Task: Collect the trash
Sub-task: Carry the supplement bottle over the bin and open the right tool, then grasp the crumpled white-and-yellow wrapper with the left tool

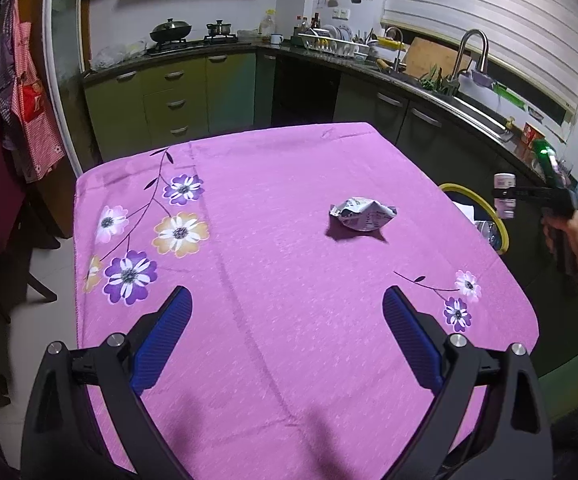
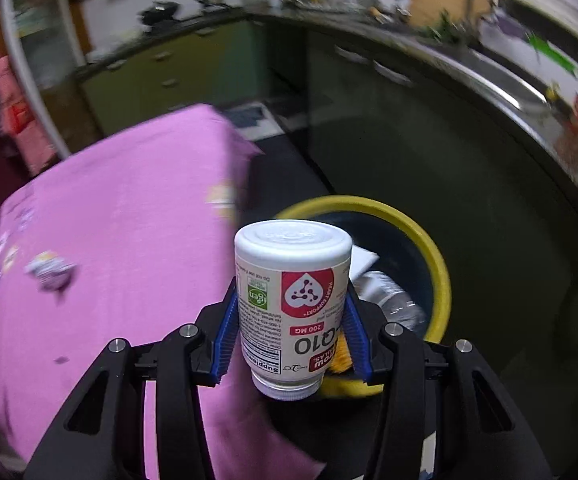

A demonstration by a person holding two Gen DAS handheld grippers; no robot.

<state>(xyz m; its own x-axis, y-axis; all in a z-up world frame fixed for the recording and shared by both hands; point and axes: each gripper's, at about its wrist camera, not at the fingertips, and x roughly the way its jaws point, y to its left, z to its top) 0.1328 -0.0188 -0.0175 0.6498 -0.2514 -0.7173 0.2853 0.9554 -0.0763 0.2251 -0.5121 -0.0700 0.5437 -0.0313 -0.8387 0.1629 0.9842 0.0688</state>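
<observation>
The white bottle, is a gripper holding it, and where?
Yes. The right gripper is shut on the white plastic supplement bottle, its blue fingers pressing the labelled sides, cap end nearest the camera. The left gripper is open and holds nothing.

Supplement bottle (image 2: 293, 304) in right claw (image 2: 291, 332)

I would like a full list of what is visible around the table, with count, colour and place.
Tablecloth: one, pink with flowers, covering the table.
Crumpled wrapper: one, white printed, lying on the cloth.
Trash bin: one, yellow rim, on the floor beside the table.
Plastic bottle: one, clear, inside the bin.
Supplement bottle: one, white, upside down, held near the bin.
Left gripper: jaws open above the cloth.
Right gripper: jaws closed on the supplement bottle.
</observation>
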